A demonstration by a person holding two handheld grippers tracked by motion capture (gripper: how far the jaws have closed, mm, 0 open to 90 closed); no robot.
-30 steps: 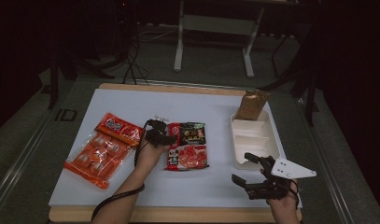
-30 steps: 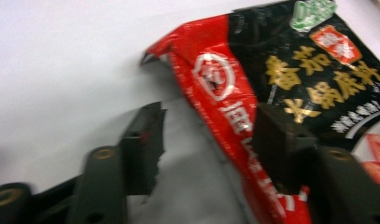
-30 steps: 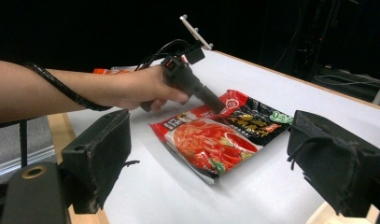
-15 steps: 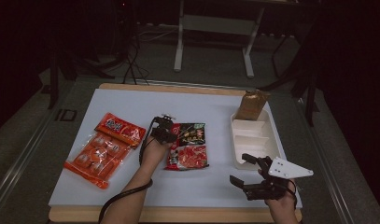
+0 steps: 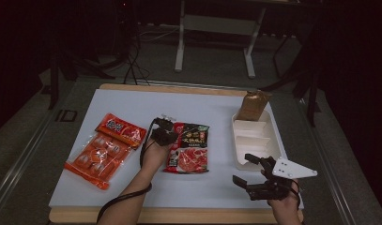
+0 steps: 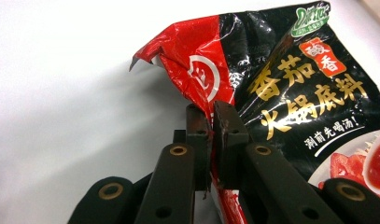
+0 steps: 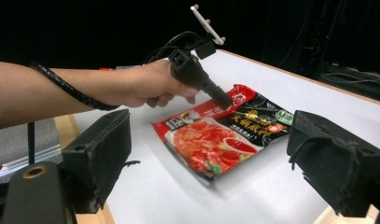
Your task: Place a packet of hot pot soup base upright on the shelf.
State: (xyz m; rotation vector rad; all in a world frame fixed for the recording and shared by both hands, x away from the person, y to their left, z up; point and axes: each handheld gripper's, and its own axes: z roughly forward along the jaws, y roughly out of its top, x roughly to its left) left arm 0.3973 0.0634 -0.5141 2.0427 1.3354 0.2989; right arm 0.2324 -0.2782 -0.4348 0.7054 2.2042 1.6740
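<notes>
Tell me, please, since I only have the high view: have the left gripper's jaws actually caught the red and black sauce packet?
Observer: Yes. In the left gripper view the left gripper is shut on the sauce packet, pinching its red corner, which is crumpled and lifted.
Operator: Thank you. Is the rest of the packet off the table?
Observer: In the right gripper view the far end of the packet lies flat on the white table.
Operator: And is the right gripper holding anything?
Observer: No. The right gripper is open, with nothing between its pads.
</notes>
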